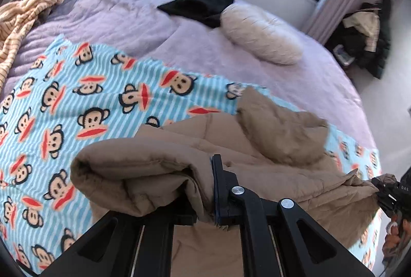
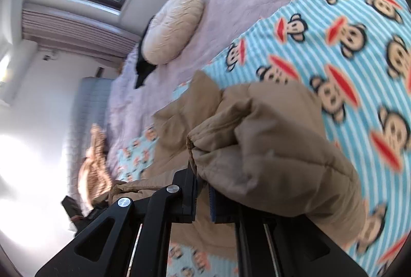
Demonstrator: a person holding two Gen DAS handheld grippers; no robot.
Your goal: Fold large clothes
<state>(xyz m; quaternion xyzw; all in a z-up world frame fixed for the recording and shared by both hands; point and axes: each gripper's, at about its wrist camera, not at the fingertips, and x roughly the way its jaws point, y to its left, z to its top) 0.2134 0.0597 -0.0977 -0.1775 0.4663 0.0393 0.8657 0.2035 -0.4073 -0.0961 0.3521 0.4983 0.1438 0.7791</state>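
A tan padded jacket (image 1: 257,148) lies partly bunched on a blue striped monkey-print blanket (image 1: 64,110) on the bed. My left gripper (image 1: 203,189) is shut on a thick fold of the jacket, which drapes over its left finger. My right gripper (image 2: 203,189) is shut on another bunched part of the jacket (image 2: 269,148), lifted off the blanket (image 2: 346,45). The right gripper also shows at the far right edge of the left wrist view (image 1: 385,192), pinching the jacket's edge.
A lilac bedspread (image 1: 115,15) covers the bed. A cream round cushion (image 1: 262,33) and a black garment (image 1: 200,4) lie at its far side. A striped beige cloth (image 1: 23,17) is heaped at the left. Clutter (image 1: 364,35) stands by the curtain and window.
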